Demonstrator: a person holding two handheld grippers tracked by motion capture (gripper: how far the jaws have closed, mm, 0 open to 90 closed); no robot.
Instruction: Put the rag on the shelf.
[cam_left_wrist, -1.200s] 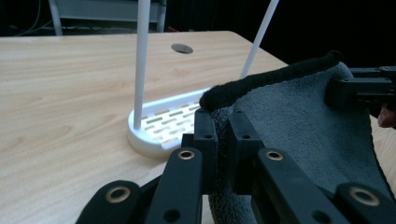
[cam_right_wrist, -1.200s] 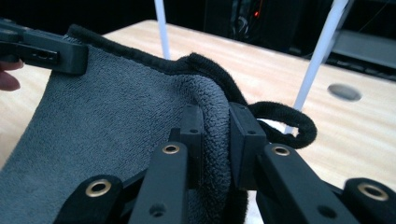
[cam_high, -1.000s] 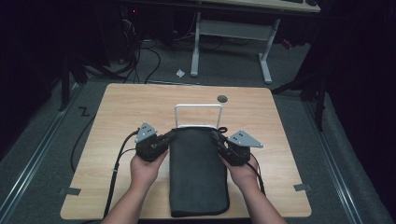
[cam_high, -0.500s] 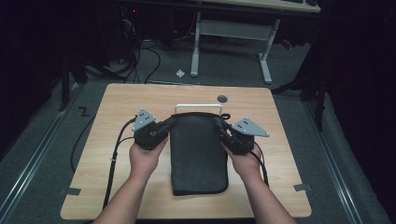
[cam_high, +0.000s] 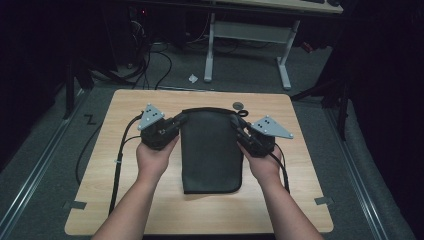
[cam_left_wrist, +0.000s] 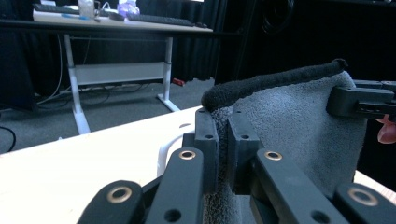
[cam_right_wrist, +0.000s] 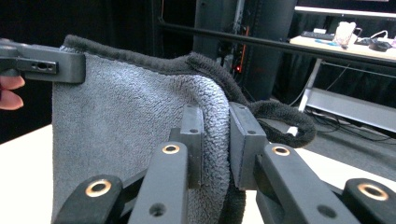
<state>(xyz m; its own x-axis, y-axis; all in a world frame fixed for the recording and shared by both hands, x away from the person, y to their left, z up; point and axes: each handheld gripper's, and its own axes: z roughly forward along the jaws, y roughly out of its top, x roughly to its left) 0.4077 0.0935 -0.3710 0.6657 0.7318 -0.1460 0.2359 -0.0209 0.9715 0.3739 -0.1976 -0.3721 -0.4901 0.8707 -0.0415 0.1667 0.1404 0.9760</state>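
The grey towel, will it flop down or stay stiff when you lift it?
Probably floppy: the grey towel hangs limp from the left gripper and the right gripper. Its top hem sags between them. The fluffy pile likely resists slipping.

Wooden table (cam_high: 150, 200), grey towel (cam_high: 210, 155) trailing on it

The raised towel (cam_high: 210, 150) hides the white handle (cam_left_wrist: 164, 154) beneath it.

Gripper (cam_right_wrist: 215, 140) pinching grey towel (cam_right_wrist: 126, 135)
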